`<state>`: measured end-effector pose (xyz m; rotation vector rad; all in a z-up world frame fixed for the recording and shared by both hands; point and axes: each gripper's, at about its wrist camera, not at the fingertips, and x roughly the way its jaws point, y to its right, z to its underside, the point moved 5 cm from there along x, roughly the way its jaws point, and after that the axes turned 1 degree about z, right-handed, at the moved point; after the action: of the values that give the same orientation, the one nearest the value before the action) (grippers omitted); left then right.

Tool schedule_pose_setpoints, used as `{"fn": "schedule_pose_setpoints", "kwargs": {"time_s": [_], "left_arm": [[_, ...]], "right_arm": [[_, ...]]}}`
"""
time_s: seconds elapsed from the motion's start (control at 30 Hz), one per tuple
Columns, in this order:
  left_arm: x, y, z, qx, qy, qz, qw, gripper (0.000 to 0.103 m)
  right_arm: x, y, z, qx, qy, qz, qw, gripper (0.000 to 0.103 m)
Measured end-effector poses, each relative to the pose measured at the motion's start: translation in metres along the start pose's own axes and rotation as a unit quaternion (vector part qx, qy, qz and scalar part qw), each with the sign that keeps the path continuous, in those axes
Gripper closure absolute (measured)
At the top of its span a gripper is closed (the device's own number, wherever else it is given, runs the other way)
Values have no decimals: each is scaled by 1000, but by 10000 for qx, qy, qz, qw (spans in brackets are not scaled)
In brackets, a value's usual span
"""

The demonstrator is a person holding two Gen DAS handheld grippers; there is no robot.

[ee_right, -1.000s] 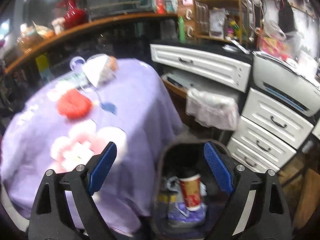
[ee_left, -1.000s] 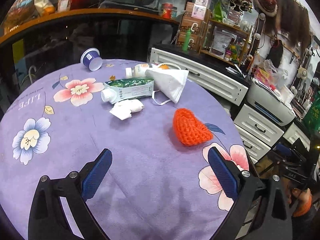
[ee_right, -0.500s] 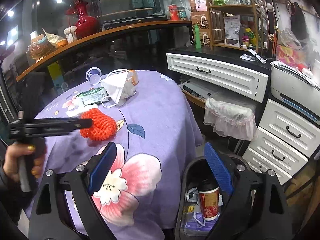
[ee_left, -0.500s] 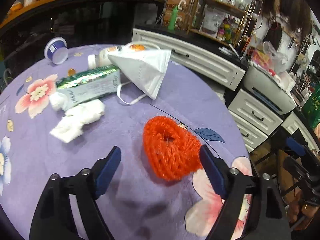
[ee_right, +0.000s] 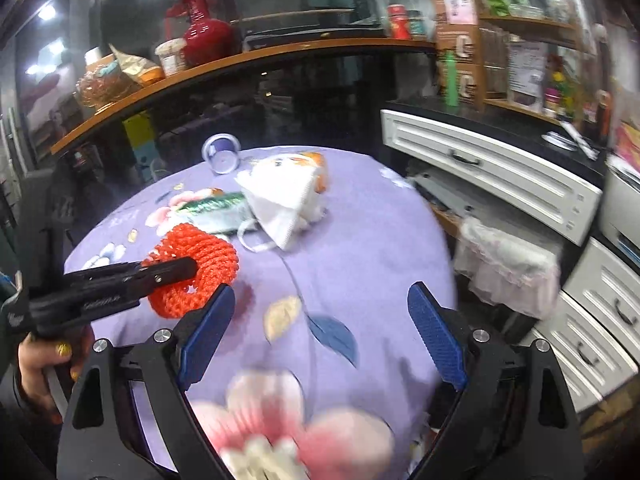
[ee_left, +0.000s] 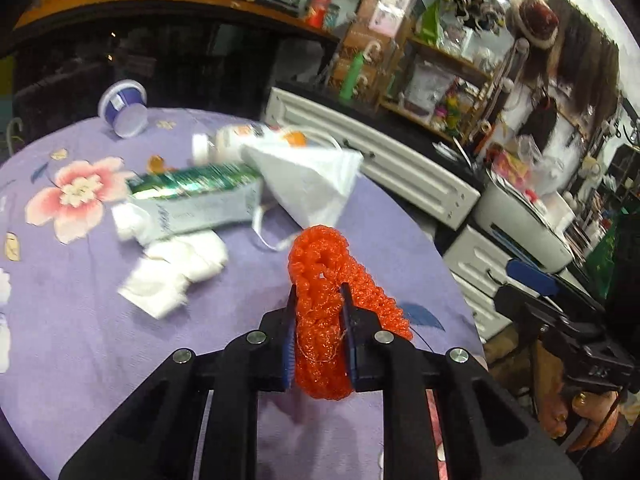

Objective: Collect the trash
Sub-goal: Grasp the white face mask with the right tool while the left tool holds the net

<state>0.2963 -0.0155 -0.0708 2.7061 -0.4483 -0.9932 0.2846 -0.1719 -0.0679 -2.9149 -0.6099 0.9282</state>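
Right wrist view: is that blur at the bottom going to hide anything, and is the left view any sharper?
Right wrist view: the pink flower on the cloth at bottom is smeared by motion, the edges bend with fisheye, but the orange mesh reads clearly. Left wrist view: the mesh in the left gripper is sharp; the tissue is slightly smeared.

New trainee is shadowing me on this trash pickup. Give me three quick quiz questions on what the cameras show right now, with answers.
1. True or false: the left gripper is shut on the orange knitted mesh piece.
2. Which lies closest to the white folded face mask? A) purple plastic cup B) green-and-white tube C) crumpled white tissue
3. Fill in: the right gripper is ____.

Key: 1 true; 2 B; 3 open, holding nothing.
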Motion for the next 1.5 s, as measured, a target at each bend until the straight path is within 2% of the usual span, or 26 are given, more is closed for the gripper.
{"fn": "schedule_pose_setpoints", "kwargs": {"time_s": [0.1, 0.17, 0.43, 0.6, 0.73, 0.77, 0.8, 0.83, 0.87, 1.13, 1.5], "left_arm": [[-10, -6, -6, -27, 245, -240, 9994, 84], [-12, -6, -9, -76, 319, -264, 9991, 84], [-9, -8, -9, -196, 243, -204, 9993, 84], [-7, -7, -8, -160, 218, -170, 9995, 84], [-4, -6, -7, -147, 165, -157, 9996, 84], [-3, -6, -6, -133, 156, -153, 9997, 84], [-2, -5, -6, -122, 148, -155, 9997, 84], [-1, -5, -6, -114, 138, -159, 9997, 84], [-1, -5, -5, -103, 127, -159, 9997, 84], [-1, -6, -5, -109, 169, -190, 9996, 84], [-6, 5, -4, 133, 354, -212, 9991, 84]], "right_arm": [[28, -12, -19, -41, -77, -344, 9994, 15], [43, -18, -29, -83, -82, -561, 9984, 16], [112, -13, -57, 243, -438, -1045, 9933, 27], [137, -14, -63, 197, -530, -1185, 9913, 27], [151, -17, -63, 228, -622, -1521, 9861, 32], [152, -19, -63, 253, -635, -1654, 9839, 32], [153, -21, -63, 259, -642, -1769, 9818, 38], [154, -24, -64, 210, -635, -1764, 9820, 48], [154, -26, -64, 189, -633, -1752, 9823, 48], [129, -40, -60, 101, -504, -1764, 9830, 81], [60, -37, -46, -7, -194, -1615, 9867, 89]]}}
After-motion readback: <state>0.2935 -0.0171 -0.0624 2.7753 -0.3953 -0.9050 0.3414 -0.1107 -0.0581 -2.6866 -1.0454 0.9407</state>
